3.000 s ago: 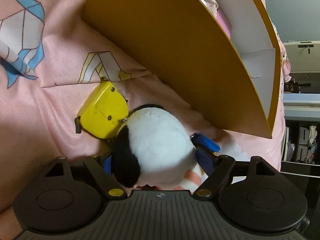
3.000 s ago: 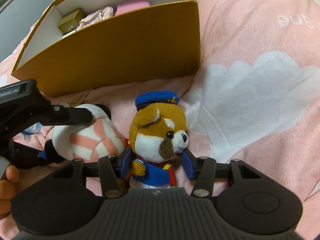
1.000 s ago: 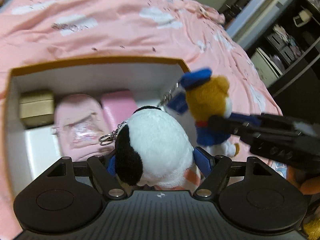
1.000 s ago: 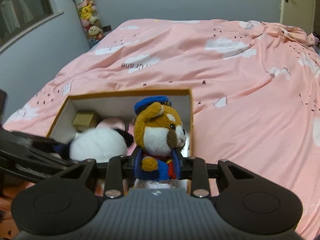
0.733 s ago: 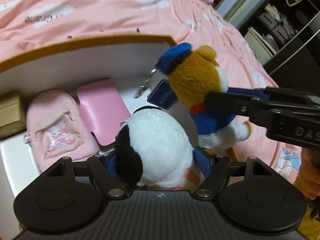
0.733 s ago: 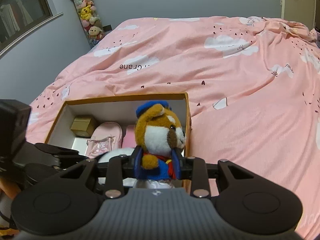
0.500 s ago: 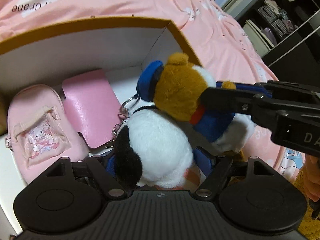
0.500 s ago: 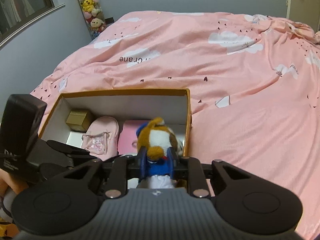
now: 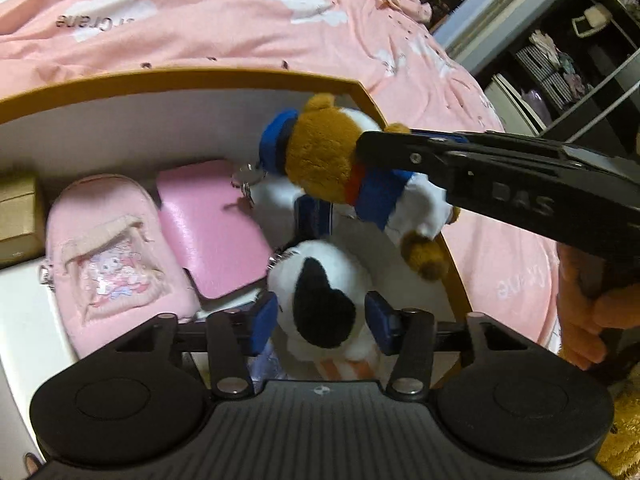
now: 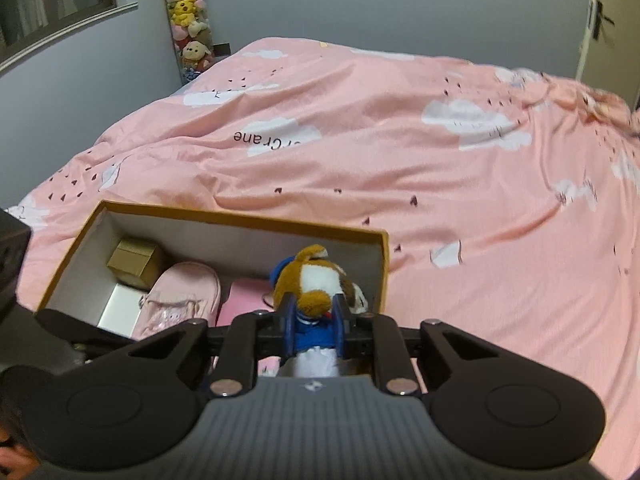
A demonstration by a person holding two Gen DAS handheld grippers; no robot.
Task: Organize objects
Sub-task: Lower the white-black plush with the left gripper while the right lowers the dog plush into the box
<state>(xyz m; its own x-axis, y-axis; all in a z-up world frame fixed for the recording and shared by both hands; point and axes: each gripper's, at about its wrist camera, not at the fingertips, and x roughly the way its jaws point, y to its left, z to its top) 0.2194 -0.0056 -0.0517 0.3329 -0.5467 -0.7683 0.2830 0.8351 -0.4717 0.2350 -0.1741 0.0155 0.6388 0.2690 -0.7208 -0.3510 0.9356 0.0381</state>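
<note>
A black-and-white plush [image 9: 320,296] with an orange-striped body sits between the pads of my left gripper [image 9: 322,322], down in the right end of the yellow box [image 9: 208,78]. The pads stand a little apart from it on both sides, so the left gripper is open. My right gripper [image 10: 312,330] is shut on a brown dog plush with a blue cap [image 10: 314,280] and holds it tilted over the box's right end, above the other plush. The dog plush also shows in the left wrist view [image 9: 340,160], as does the box in the right wrist view [image 10: 240,220].
Inside the box lie a pink pouch [image 9: 108,256], a pink case [image 9: 208,224] and a small tan box [image 10: 134,260]. The box rests on a pink bed cover [image 10: 440,160]. Shelves [image 9: 568,60] stand beyond the bed's right side. A wall with hanging plush toys [image 10: 188,20] is at the far side.
Both grippers carried their plush toys from the bed to above the box and lowered them in. The left pads have opened off the black-and-white plush. The dog plush has tipped forward.
</note>
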